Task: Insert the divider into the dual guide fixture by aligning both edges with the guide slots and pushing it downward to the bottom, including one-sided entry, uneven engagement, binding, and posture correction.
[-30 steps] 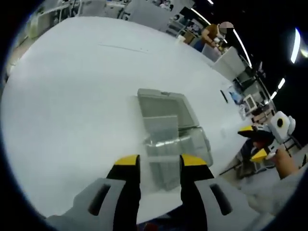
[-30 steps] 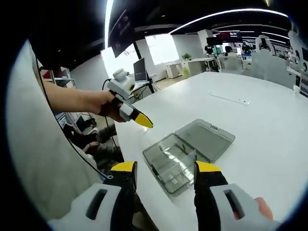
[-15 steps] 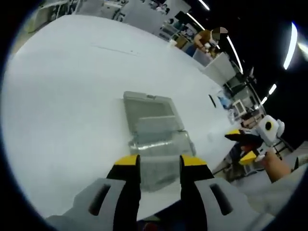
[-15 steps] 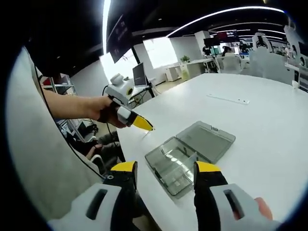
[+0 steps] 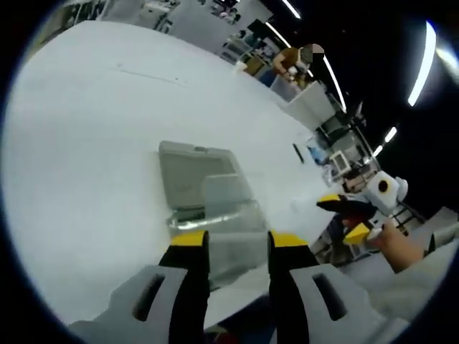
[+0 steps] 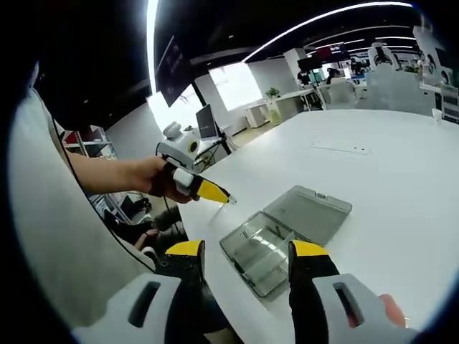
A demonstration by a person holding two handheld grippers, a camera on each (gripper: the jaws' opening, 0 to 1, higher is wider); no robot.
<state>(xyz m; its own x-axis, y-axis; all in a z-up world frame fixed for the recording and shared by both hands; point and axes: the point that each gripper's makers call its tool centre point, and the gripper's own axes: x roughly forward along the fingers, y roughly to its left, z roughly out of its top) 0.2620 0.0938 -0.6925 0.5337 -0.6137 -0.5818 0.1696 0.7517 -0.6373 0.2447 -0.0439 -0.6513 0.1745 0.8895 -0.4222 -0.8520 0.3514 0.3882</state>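
The open box (image 5: 208, 197) sits just above the left gripper's (image 5: 237, 244) wide, empty jaws at lower centre; right gripper (image 6: 246, 252) likewise wide.

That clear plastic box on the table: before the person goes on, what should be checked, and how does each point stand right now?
1. Clear box lies open, lid flat on the white table: ok.
2. Left gripper holds a divider: cannot tell; something small shows at its tips.
3. Right gripper is free: ok, jaws open and empty.
4. Left gripper is over the box: not ok, it is off to one side.
5. Guide slots visible: cannot tell, too blurred.
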